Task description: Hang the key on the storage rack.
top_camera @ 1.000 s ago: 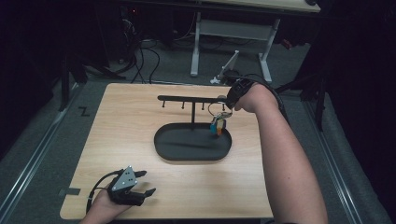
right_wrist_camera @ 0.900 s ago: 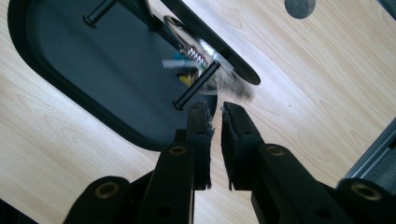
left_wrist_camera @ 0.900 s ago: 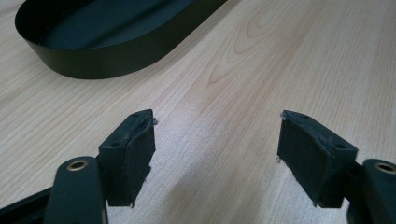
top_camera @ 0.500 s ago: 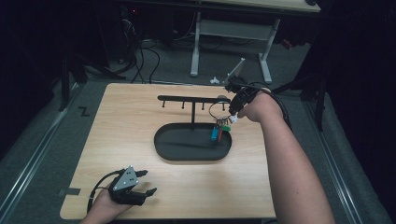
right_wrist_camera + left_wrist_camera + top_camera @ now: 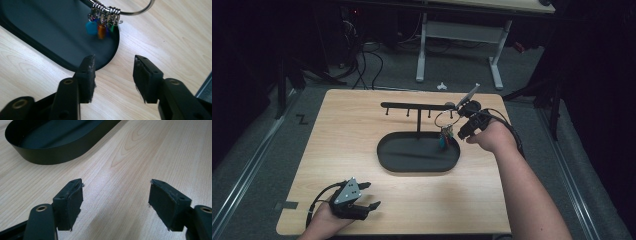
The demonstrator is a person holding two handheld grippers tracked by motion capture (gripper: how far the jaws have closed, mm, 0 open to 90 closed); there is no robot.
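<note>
One key ring (image 5: 120, 10) over one tray (image 5: 387, 150); two grippers, left (image 5: 115, 206) and right (image 5: 113, 77), fingers apart, empty.

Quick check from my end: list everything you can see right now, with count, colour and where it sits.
Table: one, light wood, under everything.
Oval tray: one, black, mid-table; a post rises from it.
Hook bar: one, black, on that post above the tray's far edge.
Key ring: one, silver, hanging at the bar's right end, over the tray's right end.
Tags: several, blue, orange and green among them, dangling from the ring; exact count unclear.
Desk frame: one, white legs, on the floor beyond the table.
Cables: a dark tangle, floor at far left.
Left gripper: one, black, open, near the table's front-left corner.
Right gripper: one, black, open, beside the ring.
</note>
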